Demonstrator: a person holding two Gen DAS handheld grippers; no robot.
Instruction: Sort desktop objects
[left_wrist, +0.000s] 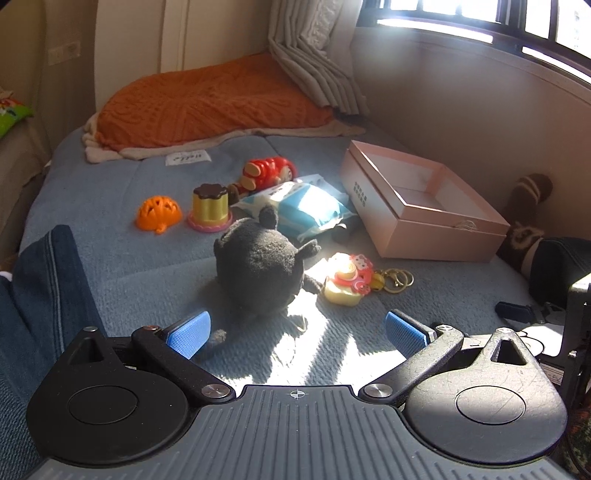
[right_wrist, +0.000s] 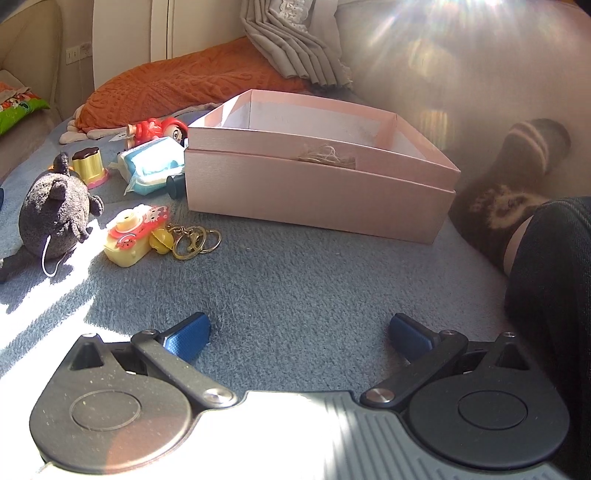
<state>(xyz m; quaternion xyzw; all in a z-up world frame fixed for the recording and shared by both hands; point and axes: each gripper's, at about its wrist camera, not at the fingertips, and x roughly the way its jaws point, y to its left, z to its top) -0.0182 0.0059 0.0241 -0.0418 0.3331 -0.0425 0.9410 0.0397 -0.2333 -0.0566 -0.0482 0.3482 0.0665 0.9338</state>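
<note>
1. Surface: blue fleece blanket (left_wrist: 110, 206) over a padded window seat, sunlit in patches; orange cushion (left_wrist: 207, 103) and grey curtain (left_wrist: 314, 62) at the far end.
2. Orange slotted toy (left_wrist: 159, 212), far left of the group; left wrist view only.
3. Pudding-shaped toy (left_wrist: 209, 208), upright, just right of the orange one.
4. Black plush toy (left_wrist: 260, 273), nearest the left tongs (left_wrist: 295, 332), hiding part of the items behind it. The tongs stand wide and hold nothing.
5. Red doll (left_wrist: 267, 171), lying down, partly covered by the tissue pack (left_wrist: 295, 206) before it.
6. Black cylinder (right_wrist: 174, 186) between pack and box; identity unclear.
7. Yellow camera toy (left_wrist: 345, 282) with bell and key rings (left_wrist: 397, 278) touching its right side, in front of the box.
8. Pink box (left_wrist: 424, 206), open, well right of the toys; interior seen empty apart from a thread tangle (right_wrist: 327, 153) at the near rim.
9. Right tongs (right_wrist: 299, 334): spread wide, empty, over bare blanket.
10. Brown striped sock (right_wrist: 517, 166) and dark trouser leg (right_wrist: 554, 277) on the far right, washed out by lens flare in the right wrist view.
</note>
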